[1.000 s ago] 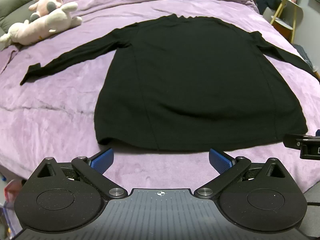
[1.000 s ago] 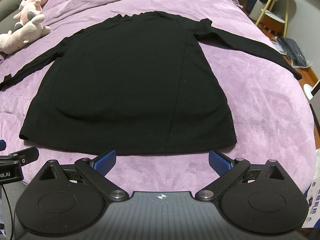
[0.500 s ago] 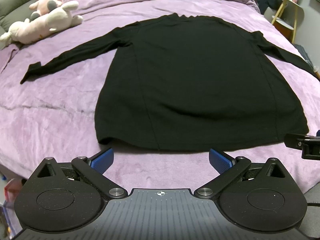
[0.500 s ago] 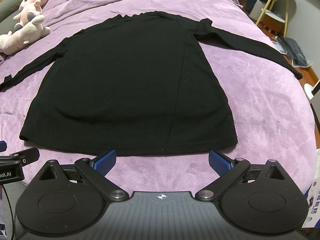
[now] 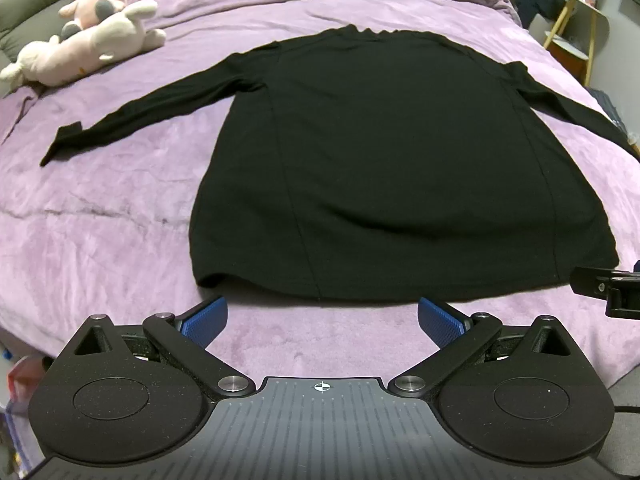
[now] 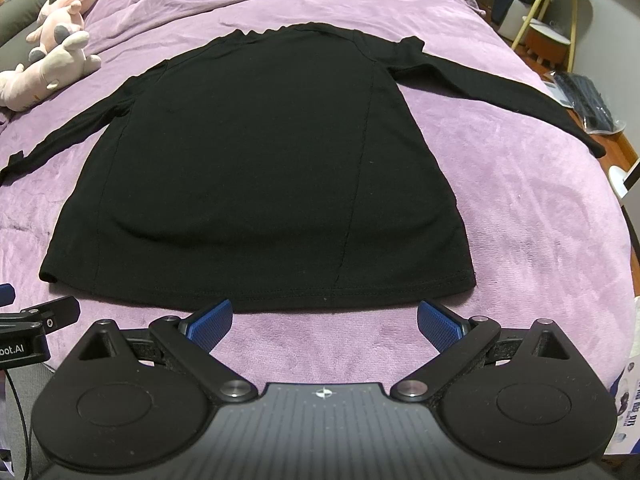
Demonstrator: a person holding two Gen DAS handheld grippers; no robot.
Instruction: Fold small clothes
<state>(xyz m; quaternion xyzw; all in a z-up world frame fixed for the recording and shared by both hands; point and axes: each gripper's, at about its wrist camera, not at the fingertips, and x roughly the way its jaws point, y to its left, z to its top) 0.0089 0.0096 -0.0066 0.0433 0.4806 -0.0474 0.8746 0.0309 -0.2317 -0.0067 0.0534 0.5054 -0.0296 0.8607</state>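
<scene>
Left tongs [image 5: 322, 320]: standing wide apart, blue pads [image 5: 206, 318] gripping nothing, hovering just short of the hem near the bed's near edge. Right tongs [image 6: 325, 320]: likewise spread wide and carrying nothing, positioned beside the left pair, a little toward the bed's right edge; a black part of each showing at the side of the other's view.

Black long-sleeved top [image 5: 384, 160]: lying flat and unfolded across the middle of the bed, hem toward the near edge, collar toward the far edge. Left sleeve [image 5: 152, 114] stretching out toward the bed's left edge, cuff resting on the cover. Right sleeve [image 6: 500, 92] reaching toward the right edge, cuff lying at or just over that edge.

Purple bed cover [image 6: 520, 208]: lying under the garment, faintly creased, bunching at the far edge.

Plush toys [image 5: 92, 36]: resting in the far left corner of the bed, well apart from the top.
</scene>
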